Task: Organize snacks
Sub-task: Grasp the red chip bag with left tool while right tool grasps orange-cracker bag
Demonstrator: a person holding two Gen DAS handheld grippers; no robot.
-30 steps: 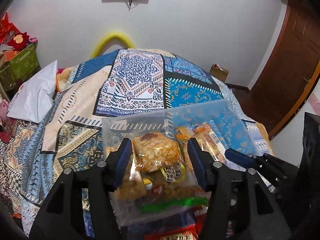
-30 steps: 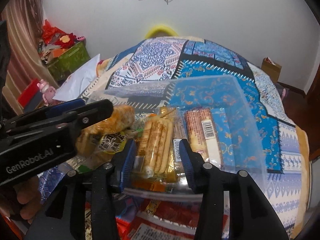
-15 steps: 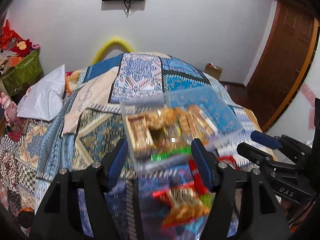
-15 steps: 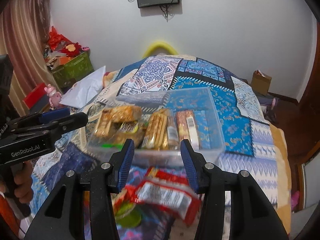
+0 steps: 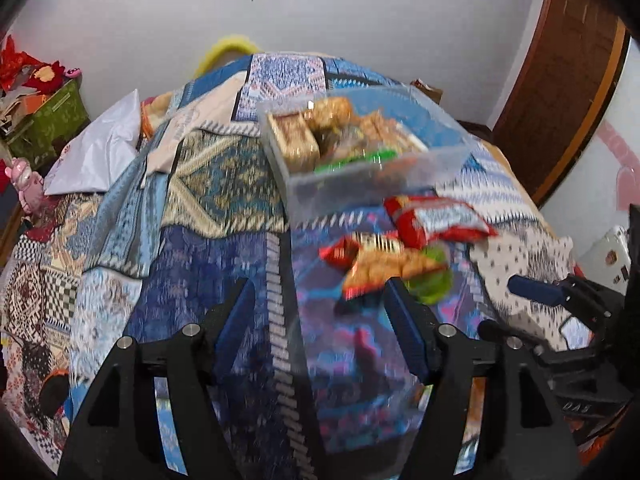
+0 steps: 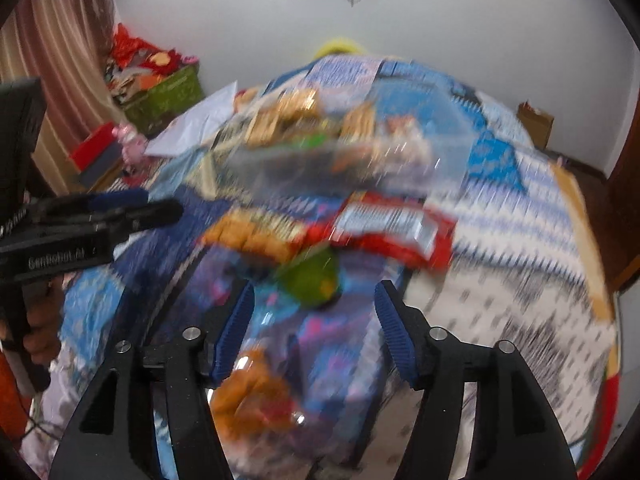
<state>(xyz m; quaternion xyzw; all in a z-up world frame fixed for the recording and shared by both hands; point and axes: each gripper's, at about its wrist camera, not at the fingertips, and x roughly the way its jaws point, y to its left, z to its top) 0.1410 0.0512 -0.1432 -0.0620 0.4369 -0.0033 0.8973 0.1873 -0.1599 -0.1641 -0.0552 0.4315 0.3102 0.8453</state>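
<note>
On quilt: snack packets before bin | both grippers' fingers spread, empty

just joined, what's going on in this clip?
A person with two handheld grippers is sorting snacks on a patterned bedspread. Several packs already sit in the clear plastic bin. A red packet, an orange packet and a green item lie loose in front of it. Left gripper and right gripper hover above with jaws open, holding nothing.

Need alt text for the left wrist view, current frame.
Open left gripper held empty above a patterned bedspread; ahead sit a clear bin holding snacks and loose packets, including a red packet. Image is motion-blurred.
</note>
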